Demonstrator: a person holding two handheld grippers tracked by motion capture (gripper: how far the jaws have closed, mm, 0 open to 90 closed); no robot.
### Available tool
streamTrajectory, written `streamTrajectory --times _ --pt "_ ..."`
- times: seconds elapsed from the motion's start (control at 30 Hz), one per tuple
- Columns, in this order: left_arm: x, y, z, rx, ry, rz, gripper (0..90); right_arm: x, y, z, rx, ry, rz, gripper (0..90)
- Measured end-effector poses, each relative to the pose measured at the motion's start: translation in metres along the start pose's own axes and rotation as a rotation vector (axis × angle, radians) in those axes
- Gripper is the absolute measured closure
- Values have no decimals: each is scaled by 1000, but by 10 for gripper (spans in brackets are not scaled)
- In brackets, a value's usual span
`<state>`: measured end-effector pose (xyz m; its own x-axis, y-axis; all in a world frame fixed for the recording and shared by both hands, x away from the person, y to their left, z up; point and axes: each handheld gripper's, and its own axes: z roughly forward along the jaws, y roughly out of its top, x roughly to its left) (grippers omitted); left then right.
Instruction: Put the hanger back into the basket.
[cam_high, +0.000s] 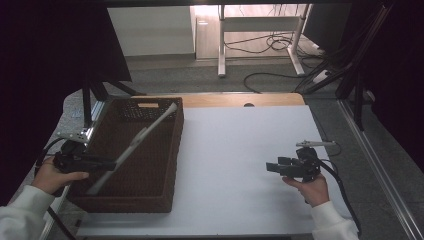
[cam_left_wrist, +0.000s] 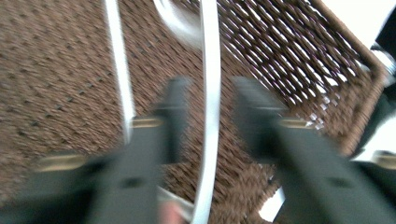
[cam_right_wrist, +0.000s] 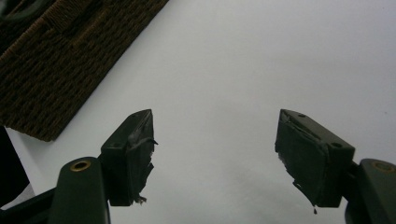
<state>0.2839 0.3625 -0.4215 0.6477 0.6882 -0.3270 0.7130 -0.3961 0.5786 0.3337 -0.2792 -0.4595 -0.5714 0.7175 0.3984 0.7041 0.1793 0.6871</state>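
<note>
A long white utensil (cam_high: 142, 134) lies slantwise in a brown woven basket (cam_high: 176, 150) at the table's left, its far end resting on the basket's far right corner. My left gripper (cam_high: 111, 164) is at the utensil's near end, above the basket's left side. In the left gripper view one slim white bar of the utensil (cam_left_wrist: 212, 46) runs between the jaws of my left gripper (cam_left_wrist: 212, 86), which stand apart without pressing on it; a second white bar (cam_left_wrist: 119, 60) passes to the left. My right gripper (cam_high: 270, 167) hovers open over the white table (cam_high: 235, 140), and between the jaws of that right gripper (cam_right_wrist: 215, 140) there is nothing.
The basket's corner (cam_right_wrist: 56, 70) lies off to the upper left in the right gripper view, with bare white table (cam_right_wrist: 233, 56) ahead. A wooden strip (cam_high: 225, 100) edges the table's far side. Cables and a desk frame (cam_high: 260, 30) stand on the floor beyond.
</note>
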Motion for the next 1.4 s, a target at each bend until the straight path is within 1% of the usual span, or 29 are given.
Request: streamTrajectory --times 0.03,0.1,0.13,0.3,0.37,0.43,0.5,0.57,0.67,0.73,0.77,0.87,0.9,0.97,1.07,1.17,1.27,1.4 --pt "-1 1 0 -10 24 -2 428 0 0 0 0 0 0 284" --pt "-2 3 0 -24 33 -7 325 0 0 0 -1 2 2 284" --pt "-4 4 0 -31 39 -7 297 0 0 0 -4 3 3 284" --pt "-10 9 3 -67 29 -6 274 -1 0 -1 -6 1 3 284" --pt "-14 12 6 -76 33 -4 267 -1 0 -1 -5 2 2 284" --pt "-19 15 9 -85 66 -21 264 -1 0 -2 -10 3 4 284" --pt "-26 19 12 -89 120 -29 265 -1 0 -2 -15 5 0 283" --pt "-35 22 14 -101 160 -16 266 -1 1 -3 -19 12 -5 282" --pt "-51 27 18 -132 215 15 268 -2 1 -4 -27 9 -9 278" --pt "-60 29 23 -135 225 24 268 -2 1 -5 -35 8 -13 274" --pt "-64 29 26 -136 232 19 267 -2 1 -6 -41 10 -15 274" --pt "-76 30 35 -137 295 -13 268 0 1 -9 -53 13 -28 274" --pt "-80 30 36 -152 289 -12 268 0 1 -9 -57 13 -33 273" --pt "-87 30 40 -179 254 -4 271 1 1 -11 -66 7 -51 274" --pt "-99 31 47 -200 216 14 275 1 1 -13 -77 7 -85 271" --pt "-111 29 55 -212 182 35 277 2 0 -14 -74 3 -115 269" --pt "-125 25 61 -231 167 64 287 2 -1 -14 -62 -5 -127 264" --pt "-136 19 67 -250 119 83 287 2 -2 -15 -61 -10 -138 257"
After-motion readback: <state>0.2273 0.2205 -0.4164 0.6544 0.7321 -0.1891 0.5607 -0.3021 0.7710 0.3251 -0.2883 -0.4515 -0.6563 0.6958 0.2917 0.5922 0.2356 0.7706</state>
